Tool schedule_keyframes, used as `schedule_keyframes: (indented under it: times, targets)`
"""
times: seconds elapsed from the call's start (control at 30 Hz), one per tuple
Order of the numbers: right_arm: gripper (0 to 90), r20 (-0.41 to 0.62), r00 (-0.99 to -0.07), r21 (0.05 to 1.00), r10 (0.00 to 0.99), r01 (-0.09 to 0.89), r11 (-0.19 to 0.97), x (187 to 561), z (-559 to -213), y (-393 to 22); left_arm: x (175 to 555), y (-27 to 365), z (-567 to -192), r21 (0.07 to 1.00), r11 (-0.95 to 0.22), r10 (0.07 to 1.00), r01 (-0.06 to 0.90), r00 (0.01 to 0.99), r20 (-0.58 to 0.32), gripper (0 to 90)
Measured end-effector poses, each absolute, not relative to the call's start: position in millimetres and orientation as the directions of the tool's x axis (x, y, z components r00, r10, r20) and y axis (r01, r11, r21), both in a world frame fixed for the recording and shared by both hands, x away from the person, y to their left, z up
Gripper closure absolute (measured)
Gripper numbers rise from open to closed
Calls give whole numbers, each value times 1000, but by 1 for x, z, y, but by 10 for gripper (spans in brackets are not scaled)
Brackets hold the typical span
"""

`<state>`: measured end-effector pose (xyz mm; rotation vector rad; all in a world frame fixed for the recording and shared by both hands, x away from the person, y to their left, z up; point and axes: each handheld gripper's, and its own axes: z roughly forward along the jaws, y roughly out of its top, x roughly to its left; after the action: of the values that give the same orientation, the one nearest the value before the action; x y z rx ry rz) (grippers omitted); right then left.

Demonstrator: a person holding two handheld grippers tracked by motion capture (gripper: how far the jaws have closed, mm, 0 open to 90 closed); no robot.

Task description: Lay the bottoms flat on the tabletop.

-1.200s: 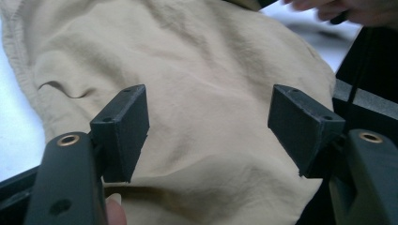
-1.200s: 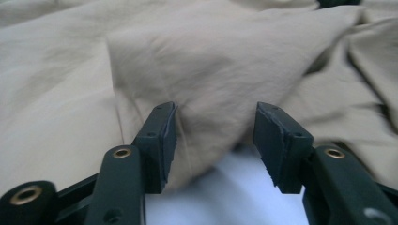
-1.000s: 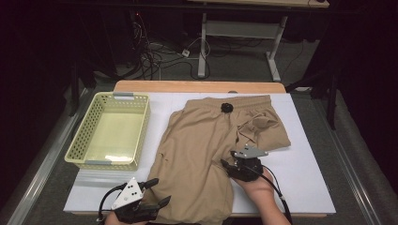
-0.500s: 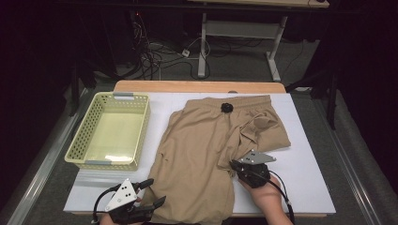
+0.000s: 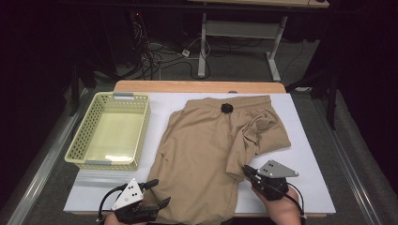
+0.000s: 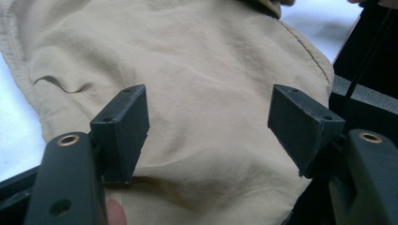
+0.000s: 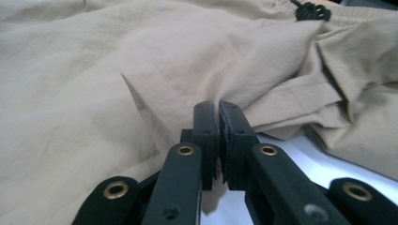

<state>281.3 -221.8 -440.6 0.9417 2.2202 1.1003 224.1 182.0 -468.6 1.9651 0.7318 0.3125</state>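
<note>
tan shorts (image 5: pixel 206 154) lie spread on the white table mat (image 5: pixel 309 168), waistband at the far edge with a black drawstring knot (image 5: pixel 227 108), one leg bunched up at the right. right gripper (image 5: pixel 247 172) at the folded edge, jaws just closed, pinching a fold of the fabric. left gripper (image 5: pixel 157 194) at the near hem, jaws apart over the cloth, gripping nothing. yellow basket (image 5: pixel 80 140) sits left of the shorts, just beside them.
</note>
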Motion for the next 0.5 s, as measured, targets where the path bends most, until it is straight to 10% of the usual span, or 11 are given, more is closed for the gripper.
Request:
schedule_keyframes:
  times: [0.5]
  targets:
    - [894, -105, -720, 846, 686, 298, 442, 222, -443, -212, 223, 181, -469, 864, -350, 611, 363, 787, -82, 289]
